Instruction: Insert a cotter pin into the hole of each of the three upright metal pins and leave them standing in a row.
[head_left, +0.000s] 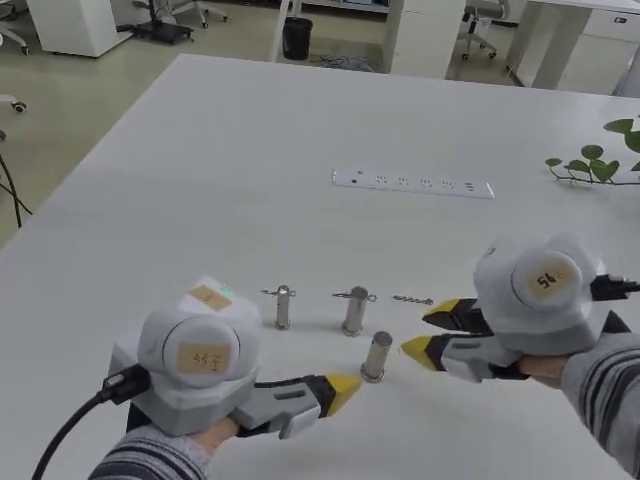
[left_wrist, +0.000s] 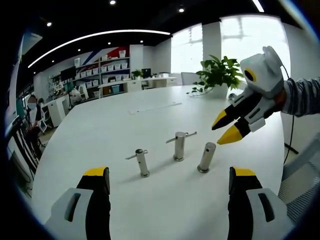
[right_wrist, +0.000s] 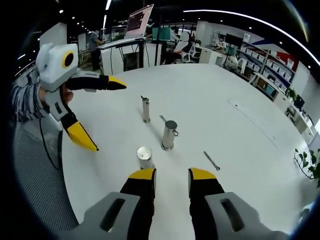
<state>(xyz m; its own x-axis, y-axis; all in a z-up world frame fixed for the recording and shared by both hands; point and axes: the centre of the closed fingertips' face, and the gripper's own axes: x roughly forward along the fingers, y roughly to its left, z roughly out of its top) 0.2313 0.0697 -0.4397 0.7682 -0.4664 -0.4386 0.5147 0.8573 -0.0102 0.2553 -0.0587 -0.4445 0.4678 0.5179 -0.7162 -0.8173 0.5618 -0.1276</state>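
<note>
Three upright metal pins stand on the white table (head_left: 200, 200). The left pin (head_left: 283, 306) and the middle pin (head_left: 355, 311) each carry a cotter pin through the top. The third pin (head_left: 377, 356), nearer to me, has a bare top (right_wrist: 145, 152). A loose cotter pin (head_left: 412, 299) lies flat to the right of the middle pin. My left gripper (left_wrist: 169, 175) is open wide, its jaws facing the three pins from a short way off. My right gripper (head_left: 430, 330) hovers open just right of the bare pin, holding nothing.
A white power strip (head_left: 413, 184) lies further back on the table. A green plant (head_left: 595, 165) reaches in at the right edge. Desks and chairs stand on the floor beyond the table's far edge.
</note>
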